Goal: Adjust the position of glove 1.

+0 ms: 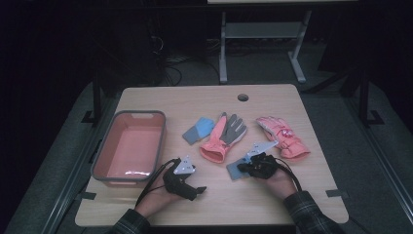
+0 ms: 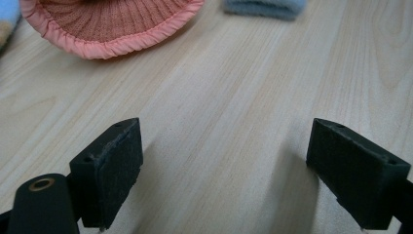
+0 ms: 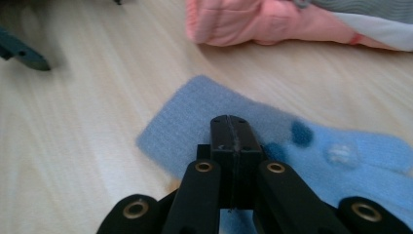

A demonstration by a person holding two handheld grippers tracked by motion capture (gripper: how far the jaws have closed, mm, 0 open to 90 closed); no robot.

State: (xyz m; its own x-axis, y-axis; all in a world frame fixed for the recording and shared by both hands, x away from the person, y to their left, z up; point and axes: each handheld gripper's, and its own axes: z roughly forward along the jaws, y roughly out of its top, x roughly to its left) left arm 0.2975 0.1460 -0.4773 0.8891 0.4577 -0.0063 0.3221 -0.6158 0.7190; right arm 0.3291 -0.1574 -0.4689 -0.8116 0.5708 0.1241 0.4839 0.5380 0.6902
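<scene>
Several gloves lie on the wooden table (image 1: 272,105). A light blue knit glove (image 1: 234,171) (image 3: 195,117) is at the front middle. My right gripper (image 1: 243,168) (image 3: 230,131) is shut, its tips down over this glove's cuff end; no fabric shows between the pads. To its left my left gripper (image 1: 198,191) (image 2: 225,126) stands open over bare wood. Ahead of it are the cuff of a pink and grey glove (image 1: 224,136) (image 2: 112,24) (image 3: 253,22) and the blue glove's edge (image 2: 265,7). A second blue glove (image 1: 198,129) and a pink glove (image 1: 282,136) lie farther back.
A pink bin with a grey rim (image 1: 160,139) stands at the table's left side, nothing in it. A round cable hole (image 1: 243,97) is near the far edge. Bare wood lies along the front edge and the far side.
</scene>
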